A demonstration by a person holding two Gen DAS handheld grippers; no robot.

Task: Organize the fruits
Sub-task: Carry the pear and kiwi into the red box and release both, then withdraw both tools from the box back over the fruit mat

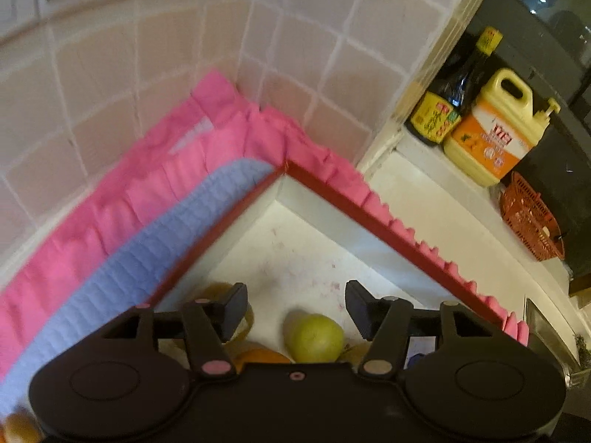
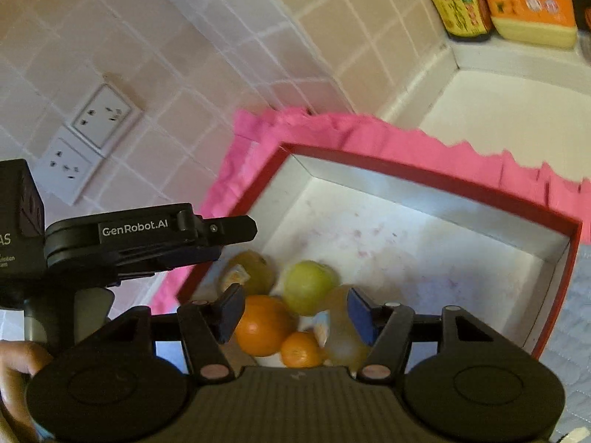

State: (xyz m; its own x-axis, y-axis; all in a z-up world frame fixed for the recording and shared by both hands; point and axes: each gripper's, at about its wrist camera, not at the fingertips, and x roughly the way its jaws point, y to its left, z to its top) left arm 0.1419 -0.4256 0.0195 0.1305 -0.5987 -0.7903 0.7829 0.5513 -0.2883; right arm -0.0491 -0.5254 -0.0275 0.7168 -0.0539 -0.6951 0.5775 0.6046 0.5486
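A red-rimmed white box (image 1: 373,221) (image 2: 436,181) holds several fruits in its near corner. In the right wrist view these are a green fruit (image 2: 308,286), a big orange (image 2: 264,326), a small orange (image 2: 301,349), a brownish pear with a sticker (image 2: 249,271) and a pale yellow fruit (image 2: 341,332). My right gripper (image 2: 295,310) is open just above them, holding nothing. My left gripper (image 1: 295,308) is open and empty over the green fruit (image 1: 314,337) and an orange (image 1: 258,356). It also shows from the side in the right wrist view (image 2: 236,230).
The box sits on pink ruffled cloth (image 1: 177,170) and a blue quilted mat (image 1: 122,265) in a tiled wall corner. A soy sauce bottle (image 1: 450,92), a yellow jug (image 1: 495,129) and a red basket (image 1: 532,217) stand on the white counter. Wall sockets (image 2: 85,140) are at the left.
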